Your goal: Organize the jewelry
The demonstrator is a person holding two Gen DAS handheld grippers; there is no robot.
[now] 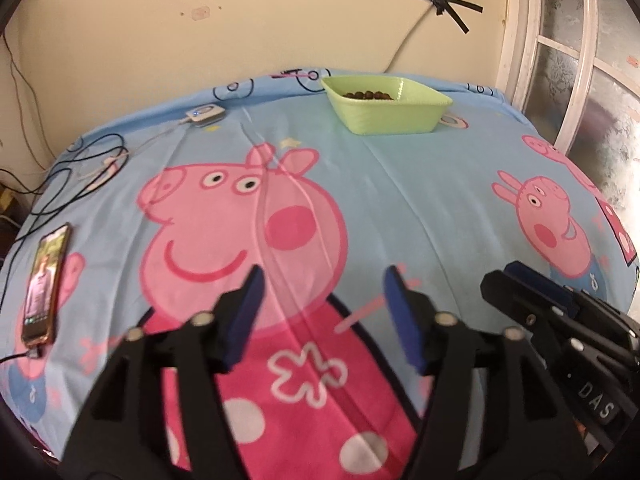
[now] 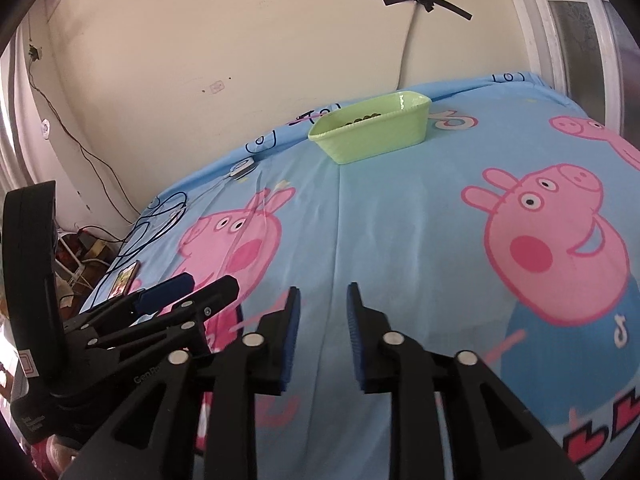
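At the far left edge of the bed, a phone lies flat on the sheet with its screen lit and a cable plugged into its near end. Behind it, black cables loop across the sheet toward a small white device with a blue light, close to the wall. The sheet is light blue and printed with large pink cartoon pigs.

The left tool hovers low over the big pig print, its blue-padded fingers spread wide apart with nothing between them. Just beside it to the right is the right tool, its fingers also apart, though by a narrower gap, and likewise empty. Each tool shows at the edge of the other's camera view.

Further back, near the wall and well apart from both tools, a light green rectangular tub sits on the sheet. Inside it lies a string of dark brown beads, resting along the bottom toward the far side. Above the tub, black tape crosses over a wire on the wall. At the far right stands a white-framed window with frosted panes.
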